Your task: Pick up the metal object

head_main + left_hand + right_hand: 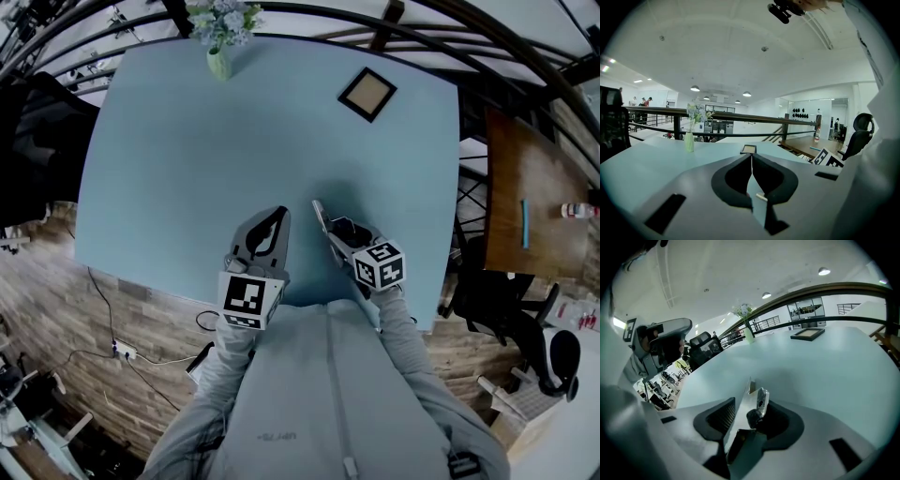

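A small shiny metal object stands upright between the jaws of my right gripper, over the pale blue table. Its left edge lies against the left jaw's flat face and its back rests in the right jaw's dark hollow. In the head view the right gripper hovers near the table's front edge, and I cannot make out the object there. My left gripper is beside it on the left. Its jaws are shut with nothing between them, and the tips point across the table.
A green vase of flowers stands at the table's far edge, and a dark picture frame lies at the far right. A brown table and black office chairs are on the right, beyond the blue table's edge. A railing runs behind.
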A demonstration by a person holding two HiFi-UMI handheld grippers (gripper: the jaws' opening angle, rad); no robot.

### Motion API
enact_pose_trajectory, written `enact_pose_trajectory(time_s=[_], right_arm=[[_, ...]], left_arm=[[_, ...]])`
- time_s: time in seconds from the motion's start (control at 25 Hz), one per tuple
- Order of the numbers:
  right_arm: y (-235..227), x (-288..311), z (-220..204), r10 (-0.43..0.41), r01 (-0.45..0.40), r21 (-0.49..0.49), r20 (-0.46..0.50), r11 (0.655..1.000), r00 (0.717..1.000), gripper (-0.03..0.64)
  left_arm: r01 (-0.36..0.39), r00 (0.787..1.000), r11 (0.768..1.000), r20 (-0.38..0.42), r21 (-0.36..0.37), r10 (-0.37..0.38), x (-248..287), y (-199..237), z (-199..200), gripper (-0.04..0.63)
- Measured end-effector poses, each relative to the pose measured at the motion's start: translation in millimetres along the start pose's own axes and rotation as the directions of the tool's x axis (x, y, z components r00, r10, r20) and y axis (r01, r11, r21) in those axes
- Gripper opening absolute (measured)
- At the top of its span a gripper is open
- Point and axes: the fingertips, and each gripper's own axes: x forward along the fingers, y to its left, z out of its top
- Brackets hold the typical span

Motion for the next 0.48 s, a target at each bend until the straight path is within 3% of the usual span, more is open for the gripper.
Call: enact_pose_trajectory(time_s=[0.08,0.48], right_arm=[[-4.5,-0.3,0.0,-0.022,0.022,0.011,-0.002,1.0,1.0,0.135],[-2.3,-4.6,3.4,-0.017,0.017,0.005,0.023,1.0,1.0,0.109]], left_arm=[[-0.002,1.0,1.0,0.001,0.002,0.002,0.0,1.4,0.3,0.028],[-0.007,1.0,1.0,0.002,0.006,0.007,-1.5,1.3,-1.0,0.028]])
